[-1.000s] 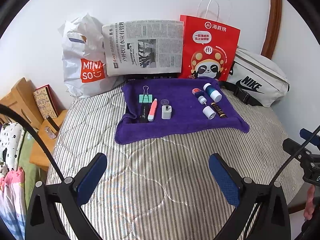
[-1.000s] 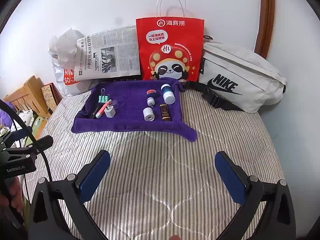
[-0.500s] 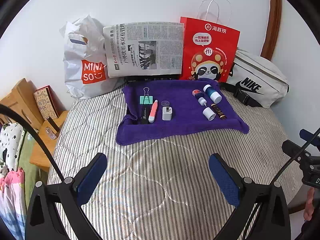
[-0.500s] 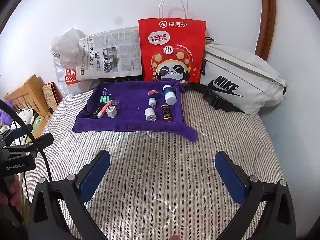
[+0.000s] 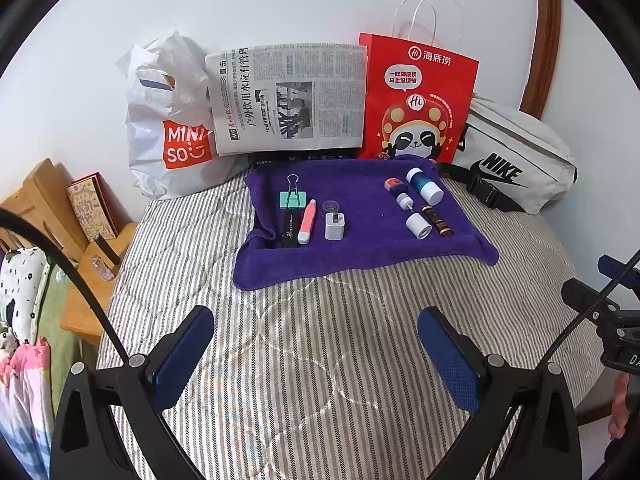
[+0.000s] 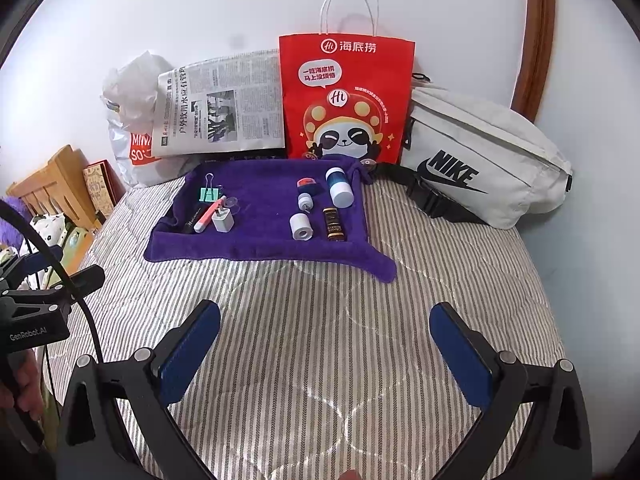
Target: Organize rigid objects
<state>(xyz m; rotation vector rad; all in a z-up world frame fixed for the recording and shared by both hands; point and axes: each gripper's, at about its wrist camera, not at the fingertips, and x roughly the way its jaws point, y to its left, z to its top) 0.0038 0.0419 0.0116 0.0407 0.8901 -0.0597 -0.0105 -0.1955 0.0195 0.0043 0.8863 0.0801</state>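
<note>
A purple cloth [image 5: 372, 248] [image 6: 256, 246] lies on the striped bed. On its left part sit a green binder clip [image 5: 293, 199], a black pen [image 5: 289, 232], a pink pen [image 5: 307, 227] and a white charger plug [image 5: 334, 226]. Its right part holds a blue-and-white bottle [image 5: 425, 186], a red-topped item [image 5: 394, 185], a small white bottle [image 5: 405, 201], a white cap [image 5: 418, 225] and a dark tube [image 5: 437, 221]. My left gripper [image 5: 316, 360] and right gripper [image 6: 326, 354] hover open over the bare bedspread, well short of the cloth, holding nothing.
Against the wall stand a white plastic bag [image 5: 168, 120], a newspaper [image 5: 288, 96], a red paper bag [image 5: 416, 100] and a white waist bag [image 5: 516, 152]. A wooden bedside stand [image 5: 52, 208] is at the left. Striped bedspread [image 5: 320, 340] fills the foreground.
Both views have drifted very slightly back and up; the objects on the cloth sit a touch lower in the frame. Nothing was grasped or moved.
</note>
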